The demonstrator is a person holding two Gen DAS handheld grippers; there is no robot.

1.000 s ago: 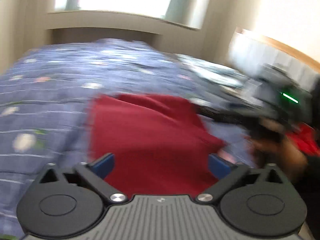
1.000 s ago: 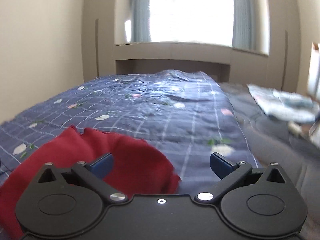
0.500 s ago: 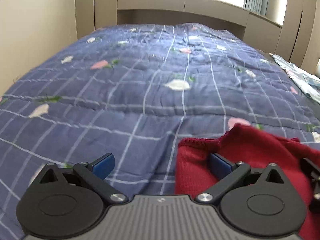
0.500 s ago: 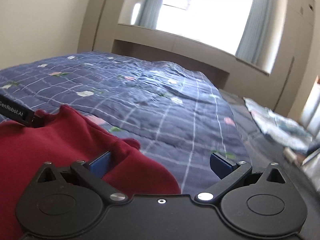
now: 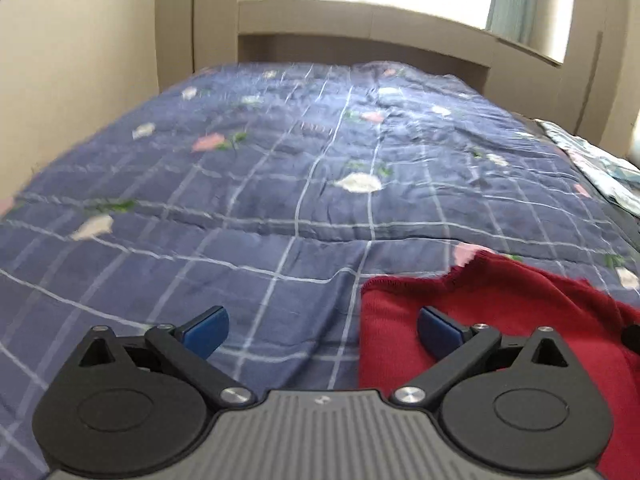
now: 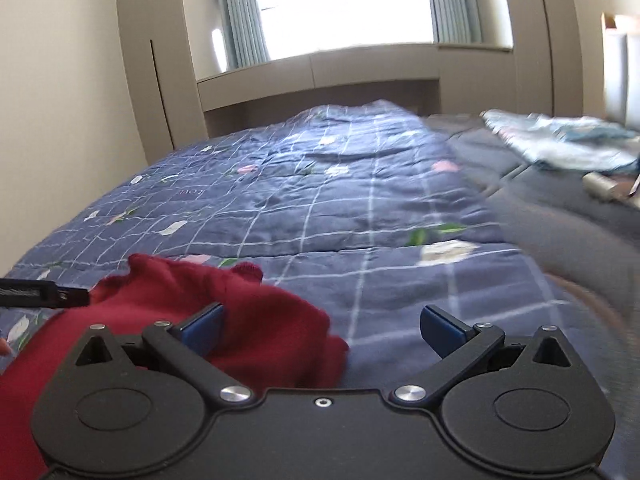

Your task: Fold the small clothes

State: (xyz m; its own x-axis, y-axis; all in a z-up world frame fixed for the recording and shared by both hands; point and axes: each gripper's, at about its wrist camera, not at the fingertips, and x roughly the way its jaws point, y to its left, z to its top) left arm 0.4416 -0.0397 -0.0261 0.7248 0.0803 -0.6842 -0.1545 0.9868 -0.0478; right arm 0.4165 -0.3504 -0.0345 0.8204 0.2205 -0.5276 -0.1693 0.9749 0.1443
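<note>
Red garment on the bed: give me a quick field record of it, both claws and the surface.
garment: red knit garment, rumpled, lying on the bedspread
surface: blue checked floral bedspread
left claw: open, empty, garment's left edge between its fingers
right claw: open, empty, garment's right edge between its fingers
fold: not yet neat

The left gripper (image 5: 322, 326), its blue-padded fingers (image 5: 206, 330) spread wide, hovers over a blue checked floral quilt (image 5: 280, 184); a red knitted garment (image 5: 520, 312) lies under its right finger.
</note>
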